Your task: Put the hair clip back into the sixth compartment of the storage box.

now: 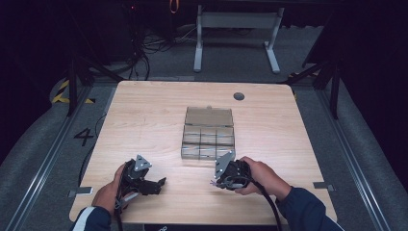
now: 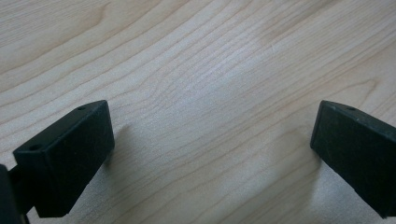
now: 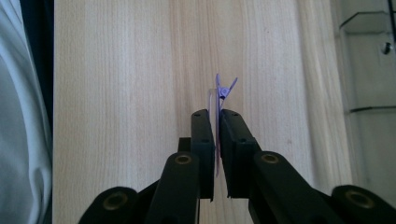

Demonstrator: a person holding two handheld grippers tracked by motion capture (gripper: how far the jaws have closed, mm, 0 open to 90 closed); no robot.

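A clear plastic compartment box (image 1: 208, 132) lies open at the middle of the wooden table (image 1: 144, 110), its lid folded back on the far side. Just in front of its near right corner, my right gripper (image 1: 213, 183) points left. In the right gripper view, my right gripper (image 3: 217, 114) is shut on a small, thin purple clip-like piece (image 3: 223, 91) that sticks out past the jaw tips. At the near left, my left gripper (image 1: 156, 185) rests low over the table. Its jaws stand wide apart over bare wood in the left gripper view, where my left gripper (image 2: 212, 135) holds nothing.
A dark round grommet (image 1: 239, 96) sits near the table's far edge. Beyond the table, a white desk frame (image 1: 235, 29) and cables (image 1: 144, 48) are on the floor. In the right gripper view, pale cloth (image 3: 23, 140) lies at the left and the box's clear wall (image 3: 369, 65) at the right.
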